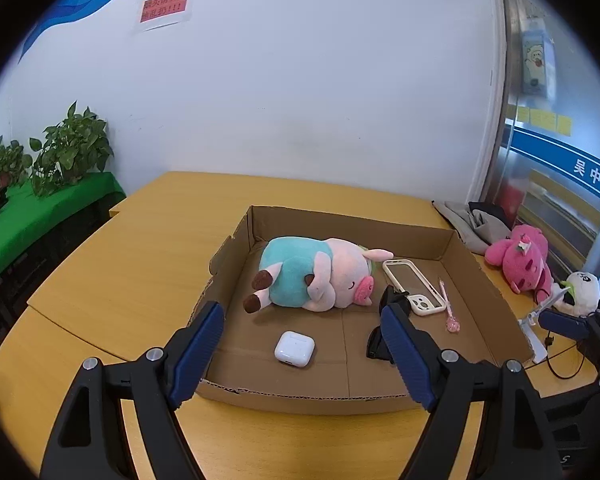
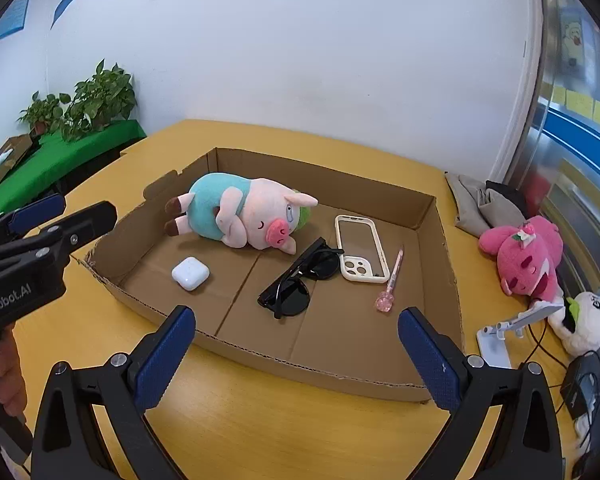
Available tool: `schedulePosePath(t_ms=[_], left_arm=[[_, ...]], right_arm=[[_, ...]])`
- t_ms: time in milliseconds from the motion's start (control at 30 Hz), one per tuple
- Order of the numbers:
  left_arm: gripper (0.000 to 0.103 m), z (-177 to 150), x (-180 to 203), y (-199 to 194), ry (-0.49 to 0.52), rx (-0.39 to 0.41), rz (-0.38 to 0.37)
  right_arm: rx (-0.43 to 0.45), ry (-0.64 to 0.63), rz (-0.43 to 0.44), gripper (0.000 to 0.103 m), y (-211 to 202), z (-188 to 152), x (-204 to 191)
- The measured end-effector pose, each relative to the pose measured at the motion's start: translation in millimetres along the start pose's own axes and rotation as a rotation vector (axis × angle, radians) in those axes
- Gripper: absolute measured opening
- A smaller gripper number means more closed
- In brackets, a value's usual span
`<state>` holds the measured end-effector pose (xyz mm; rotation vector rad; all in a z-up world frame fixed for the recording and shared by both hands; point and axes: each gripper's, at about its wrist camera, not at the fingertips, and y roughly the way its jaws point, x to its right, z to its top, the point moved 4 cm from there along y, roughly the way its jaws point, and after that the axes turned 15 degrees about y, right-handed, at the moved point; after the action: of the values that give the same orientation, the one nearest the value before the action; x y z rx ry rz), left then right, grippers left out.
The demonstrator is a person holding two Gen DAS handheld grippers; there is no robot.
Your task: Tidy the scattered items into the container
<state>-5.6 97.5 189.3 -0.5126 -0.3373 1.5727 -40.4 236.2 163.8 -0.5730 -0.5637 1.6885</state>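
A shallow cardboard box (image 1: 236,248) (image 2: 444,240) lies on the wooden table. In it lie a pink pig plush in teal (image 1: 312,280) (image 2: 244,216), a white earbud case (image 1: 295,349) (image 2: 190,273), black sunglasses (image 1: 392,300) (image 2: 300,280), a white phone case (image 1: 414,286) (image 2: 362,254) and a pink pen (image 1: 448,310) (image 2: 392,280). My left gripper (image 1: 302,348) is open and empty over the box's near wall. My right gripper (image 2: 296,352) is open and empty, also over the near wall.
Right of the box lie a pink plush (image 1: 520,258) (image 2: 528,256), a white panda plush (image 1: 580,292) (image 2: 584,320), a white phone stand (image 2: 508,332) with cables, and grey cloth (image 2: 476,200). Potted plants (image 1: 68,148) stand on a green shelf at left. The wall is behind.
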Motion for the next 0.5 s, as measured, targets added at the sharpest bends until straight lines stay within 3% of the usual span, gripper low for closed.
schedulePosePath(t_ms=[500], left_arm=[[0.081,-1,2,2,0.017,-0.019,0.009]], right_arm=[[-0.018,0.052,0.015,0.103,14,4,8]])
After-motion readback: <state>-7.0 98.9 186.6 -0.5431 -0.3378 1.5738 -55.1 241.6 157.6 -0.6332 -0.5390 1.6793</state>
